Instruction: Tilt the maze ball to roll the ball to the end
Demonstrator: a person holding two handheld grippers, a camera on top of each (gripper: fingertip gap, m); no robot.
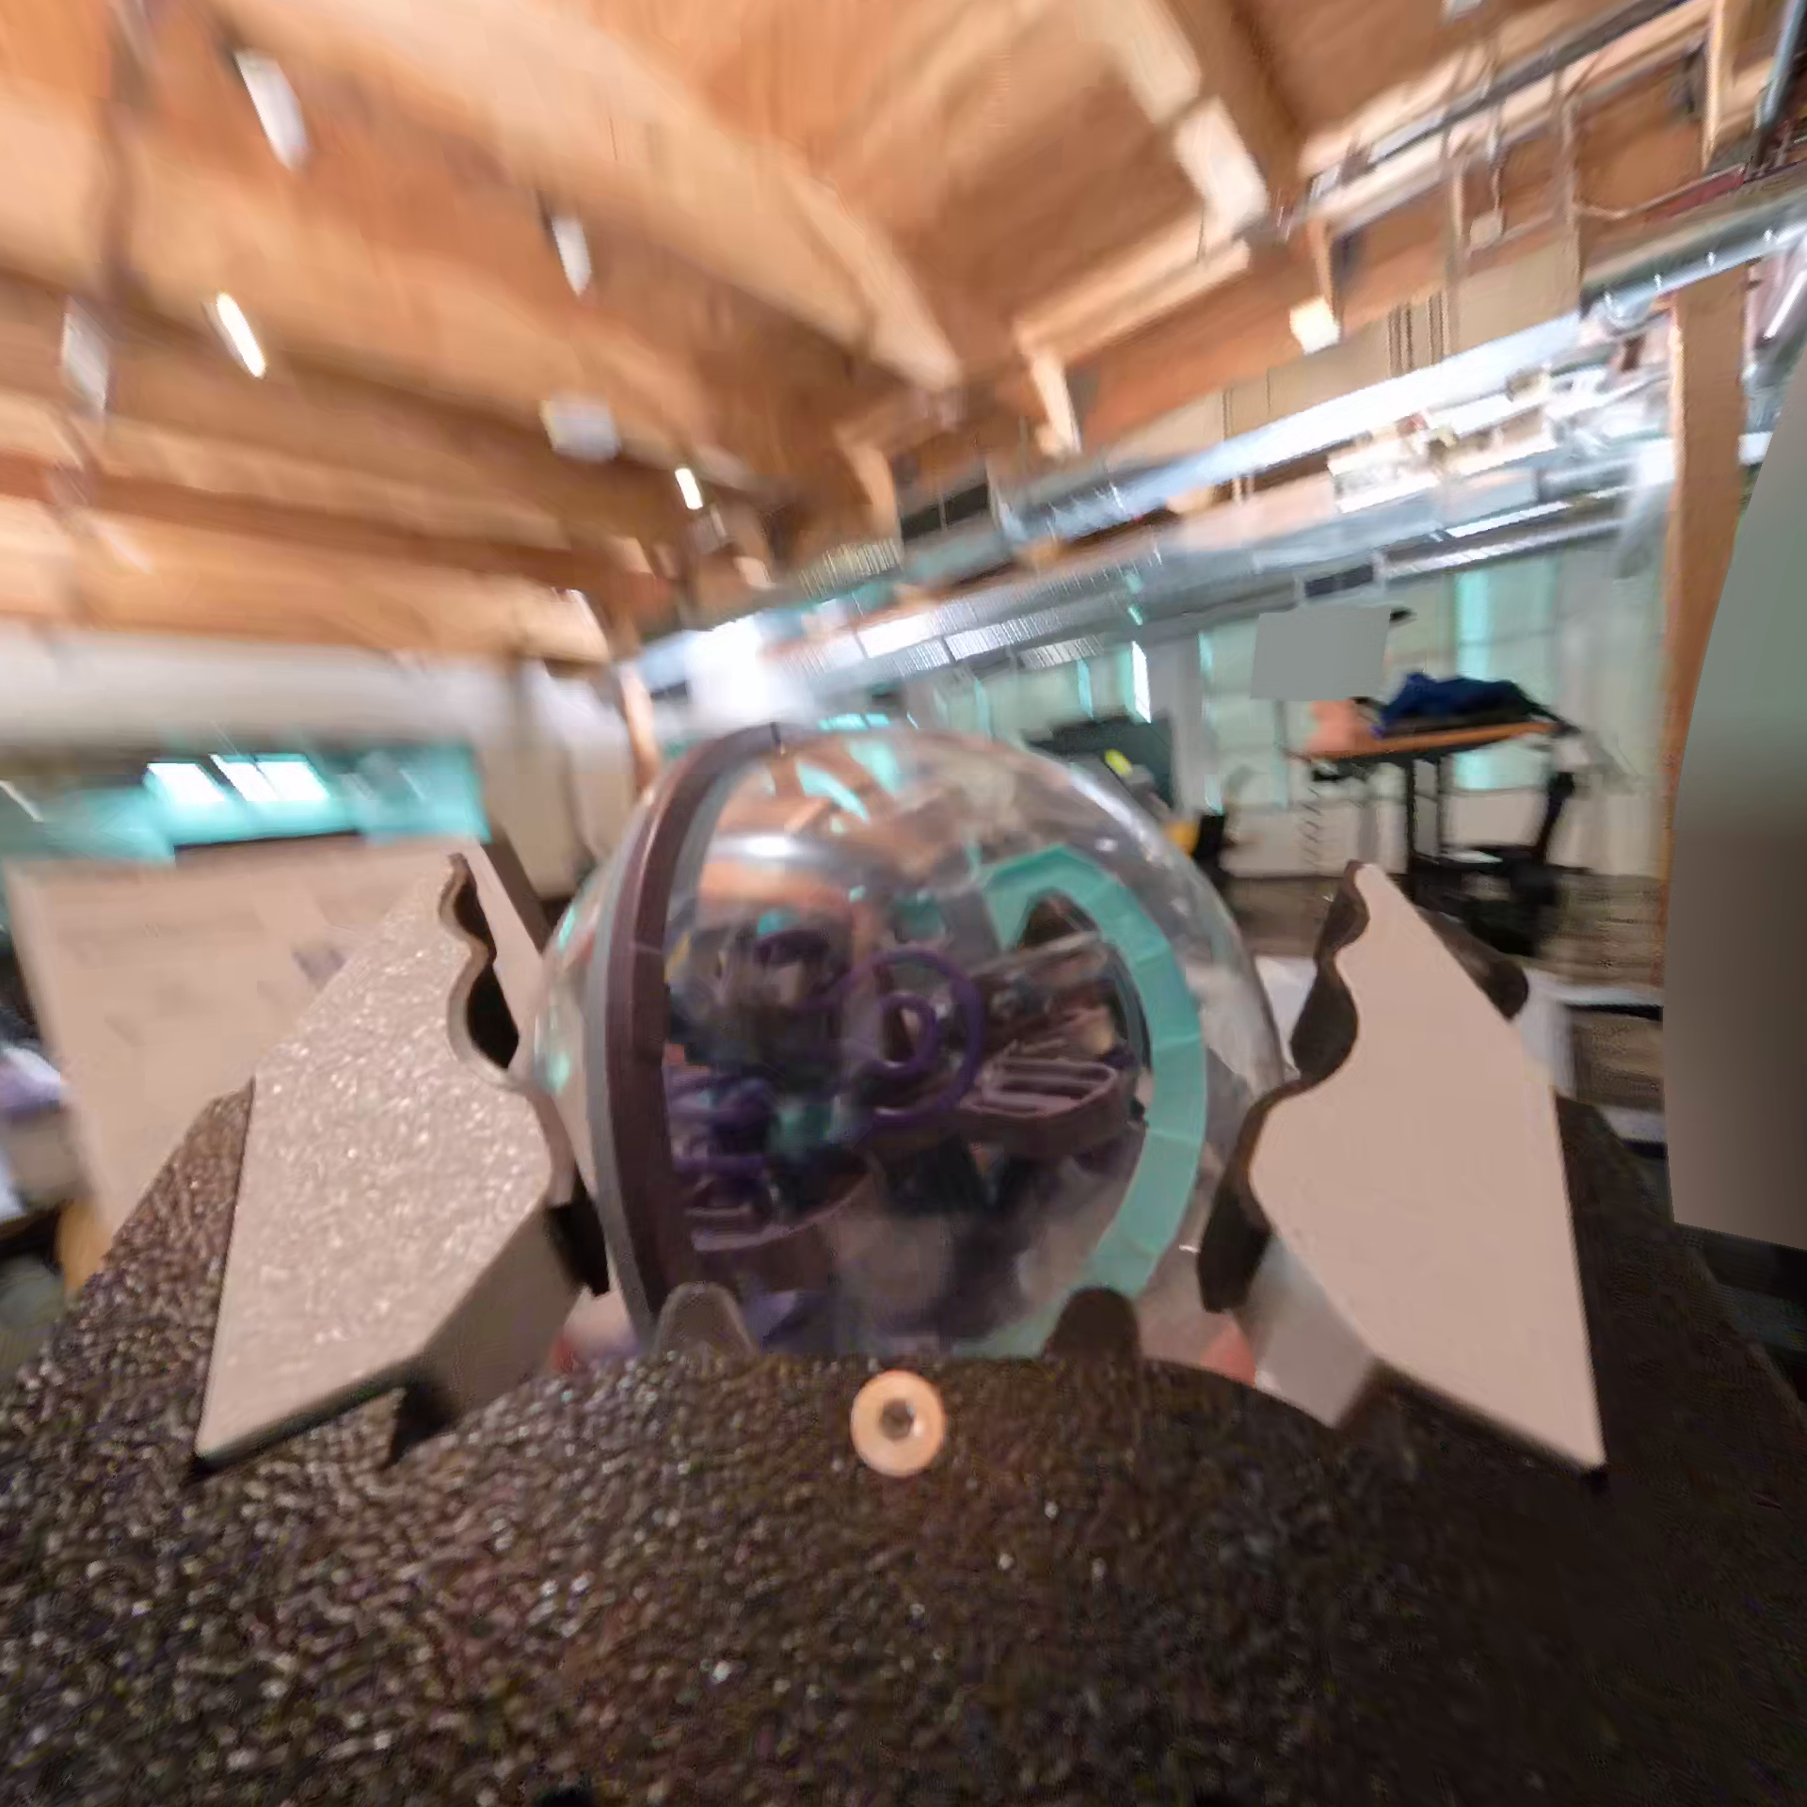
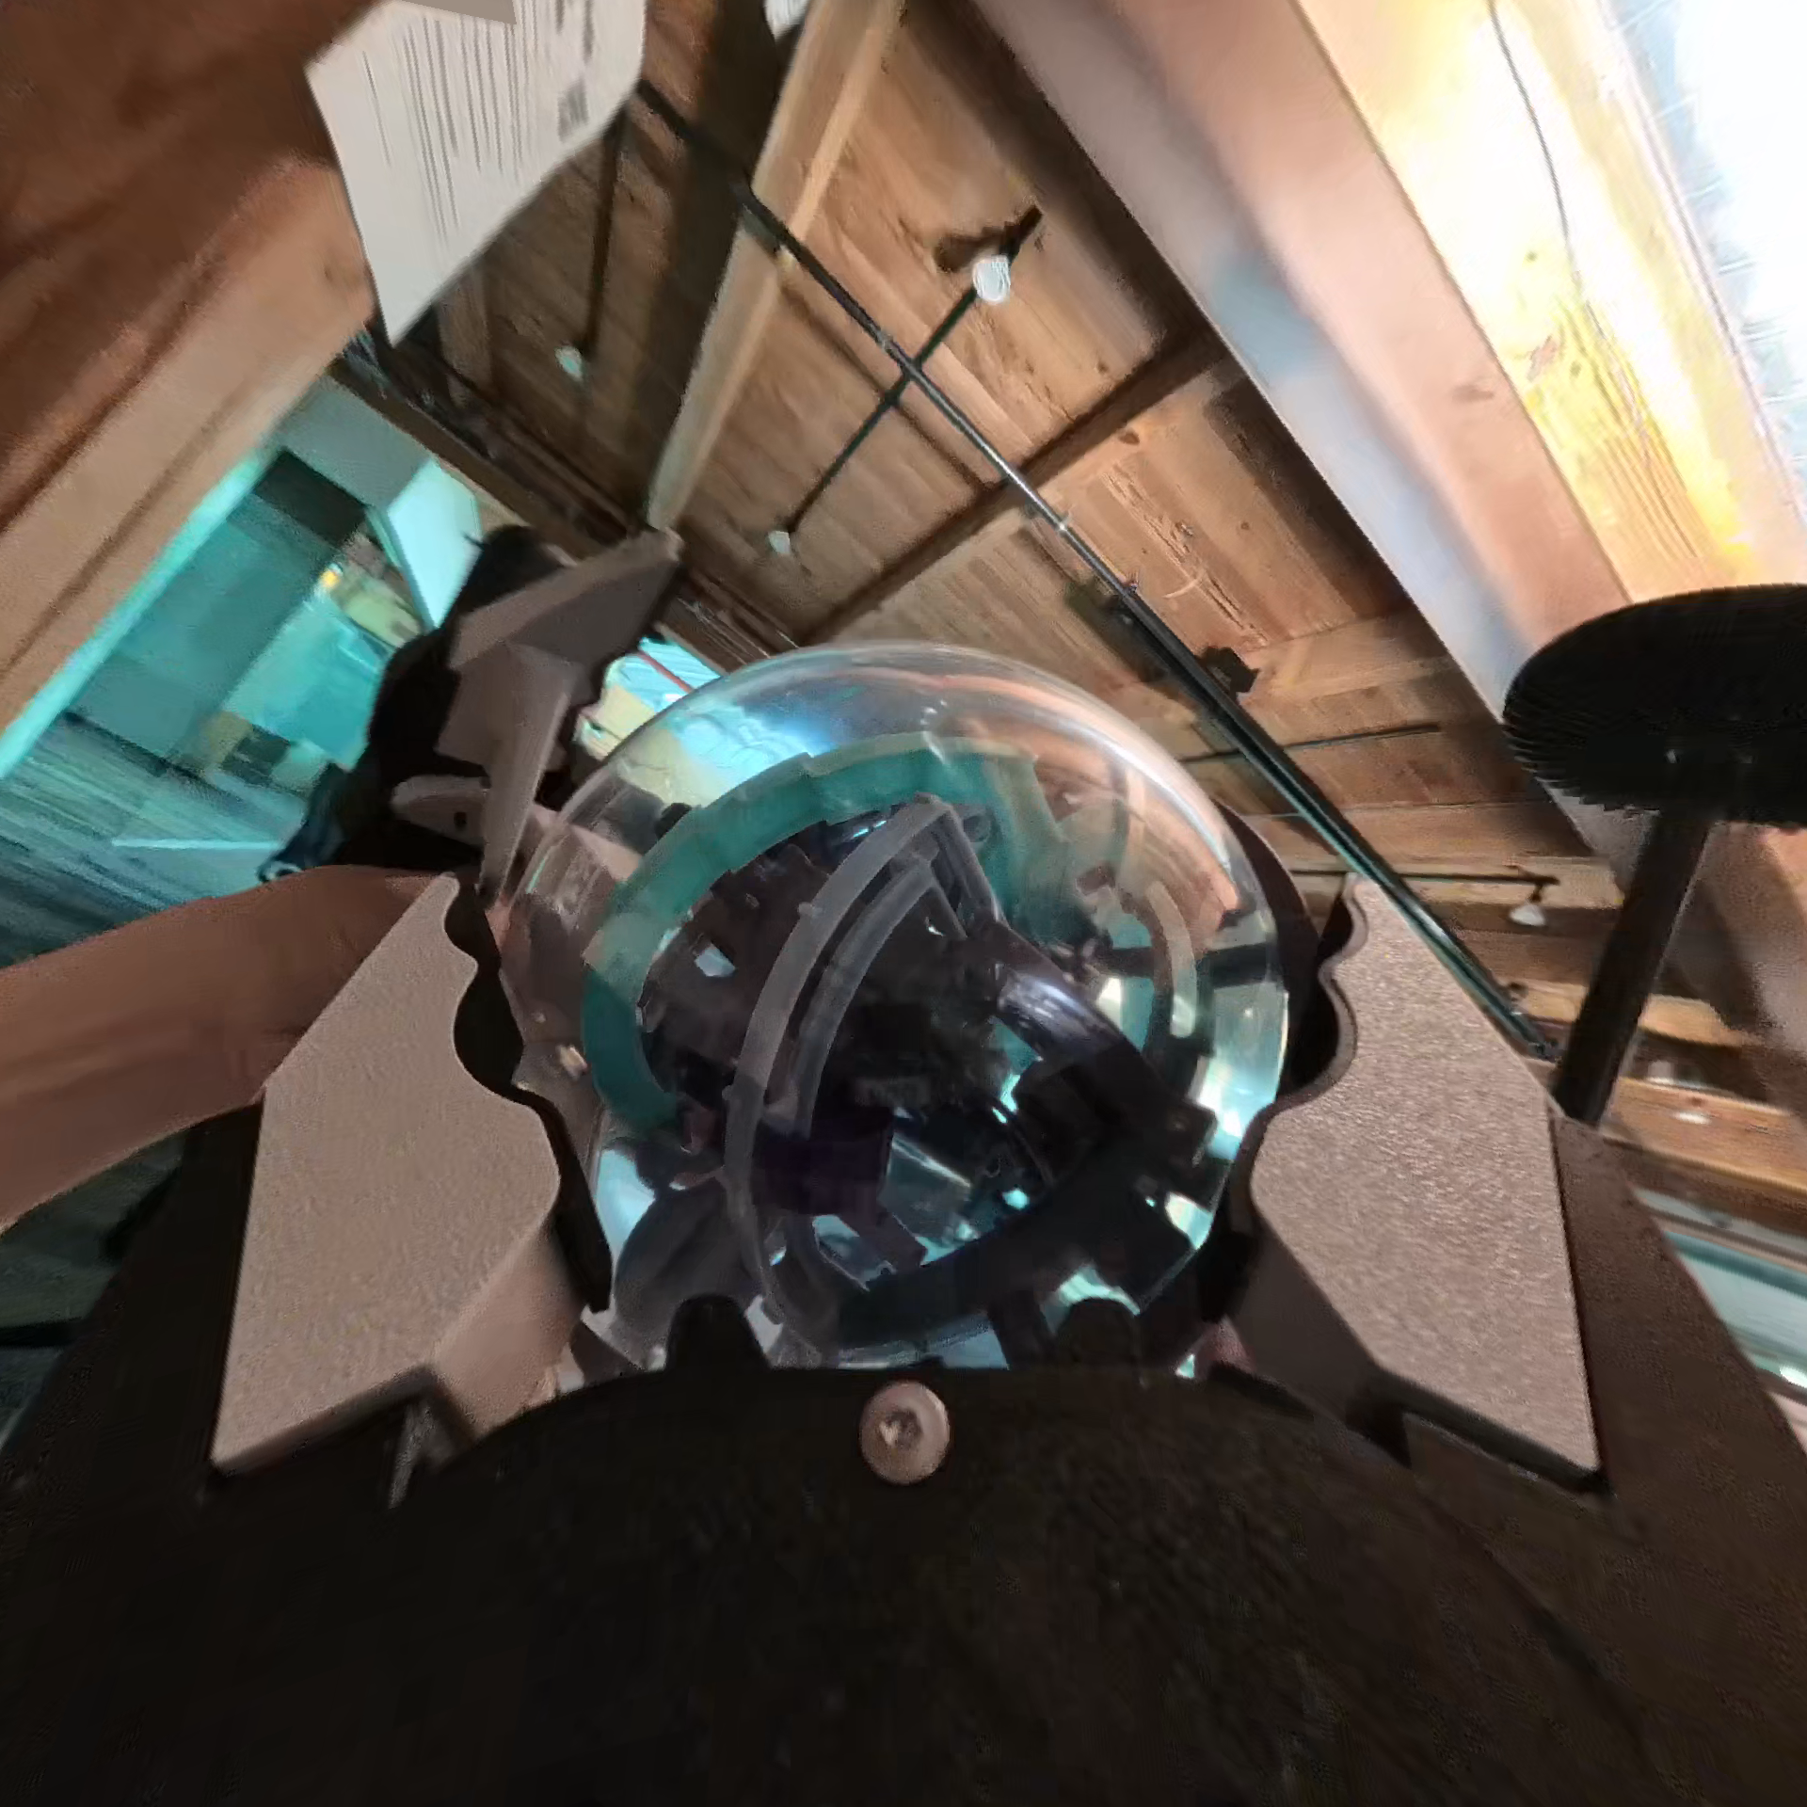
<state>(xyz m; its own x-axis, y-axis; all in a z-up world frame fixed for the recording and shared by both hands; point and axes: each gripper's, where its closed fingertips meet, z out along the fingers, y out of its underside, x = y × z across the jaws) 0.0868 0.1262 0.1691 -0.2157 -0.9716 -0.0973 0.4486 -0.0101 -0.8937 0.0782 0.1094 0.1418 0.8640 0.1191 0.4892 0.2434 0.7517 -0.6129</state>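
Note:
The maze ball point(image 1: 880, 1027) is a clear sphere with teal, purple and grey tracks inside and a dark ring around it. It is held up in the air, tilted toward the ceiling. My left gripper point(image 1: 909, 880) is shut on it, with both grey fingers point(image 1: 391, 1076) pressed against its sides. In the right wrist view the maze ball point(image 2: 880, 978) fills the centre, and my right gripper point(image 2: 904, 890) is shut on it from another side. The left gripper's fingers point(image 2: 548, 684) show there against the sphere's upper left. I cannot make out the small ball inside.
A wooden beam ceiling point(image 1: 587, 293) is overhead. A desk point(image 1: 1418, 743) stands far right, a white panel point(image 1: 1740, 880) at the right edge and a white board point(image 1: 147, 978) at the left. A hand point(image 2: 147, 997), a round black object on a post point(image 2: 1662, 714) and a white sheet point(image 2: 460, 127) show in the right wrist view.

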